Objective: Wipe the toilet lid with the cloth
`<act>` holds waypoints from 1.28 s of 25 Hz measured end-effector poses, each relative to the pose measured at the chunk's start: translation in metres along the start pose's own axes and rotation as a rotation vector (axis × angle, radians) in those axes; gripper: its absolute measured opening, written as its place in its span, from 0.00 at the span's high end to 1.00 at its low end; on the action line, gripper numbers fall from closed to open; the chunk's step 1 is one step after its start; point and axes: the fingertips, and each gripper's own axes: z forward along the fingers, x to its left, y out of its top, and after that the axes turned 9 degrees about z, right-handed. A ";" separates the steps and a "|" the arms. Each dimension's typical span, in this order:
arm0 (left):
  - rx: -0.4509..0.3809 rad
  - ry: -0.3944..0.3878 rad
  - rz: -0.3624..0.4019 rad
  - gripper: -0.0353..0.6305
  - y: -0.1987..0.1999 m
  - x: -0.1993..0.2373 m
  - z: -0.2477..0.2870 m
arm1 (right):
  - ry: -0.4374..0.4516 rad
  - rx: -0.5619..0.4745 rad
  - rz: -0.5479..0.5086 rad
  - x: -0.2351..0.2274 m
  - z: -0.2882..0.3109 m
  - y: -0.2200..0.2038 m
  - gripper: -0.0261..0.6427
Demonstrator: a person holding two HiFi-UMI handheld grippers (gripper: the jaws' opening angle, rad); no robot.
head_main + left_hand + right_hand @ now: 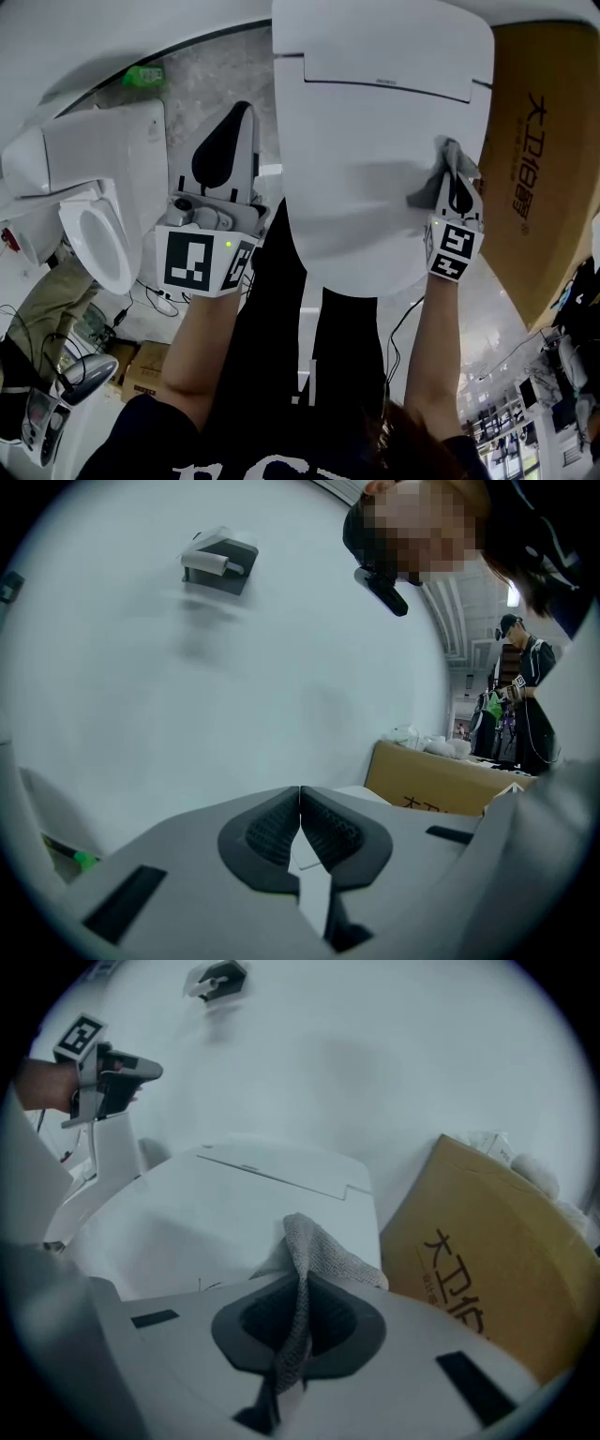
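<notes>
Cloth (314,1241): grey weave, pinched between the right gripper's jaws. Its free end bunches past the tips and lies against the toilet lid.
Right gripper (459,173): jaws clamped on the cloth, right of centre in the head view, over the lid's right side.
Toilet lid (375,141): white and closed, filling the upper centre of the head view, with a shadow across its middle.
Left gripper (300,803): jaws pressed together with nothing between them. In the head view it is left of the lid and clear of it, tips toward the top of the frame.
Second toilet (94,225): white, at the left of the head view, lid raised and bowl open.
Cardboard box (539,159): brown with dark printed characters, just beside the lid at the right edge of the frame.
Wall fixture (220,564): small grey bracket on the white wall, upper left of the left gripper view.
Bystander (525,696): dark clothing, far right of the left gripper view, beyond the box.
</notes>
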 end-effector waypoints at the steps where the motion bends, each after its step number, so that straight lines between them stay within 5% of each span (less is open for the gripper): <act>1: -0.001 0.000 0.001 0.91 0.000 0.000 -0.001 | 0.031 -0.006 -0.020 0.016 0.000 0.004 0.93; 14: 0.000 0.033 0.006 0.91 -0.001 0.011 -0.009 | 0.544 -0.068 -0.353 0.283 -0.016 0.030 0.92; 18: 0.004 0.035 0.008 0.91 -0.003 0.013 -0.012 | 0.629 -0.058 -0.443 0.319 -0.031 0.015 0.92; 23: 0.006 0.032 0.010 0.91 -0.004 0.015 -0.014 | 0.584 -0.066 -0.403 0.282 -0.034 0.005 0.92; 32: 0.007 0.014 0.012 0.91 -0.007 0.002 -0.014 | 0.250 -0.030 -0.200 0.093 -0.020 -0.013 0.92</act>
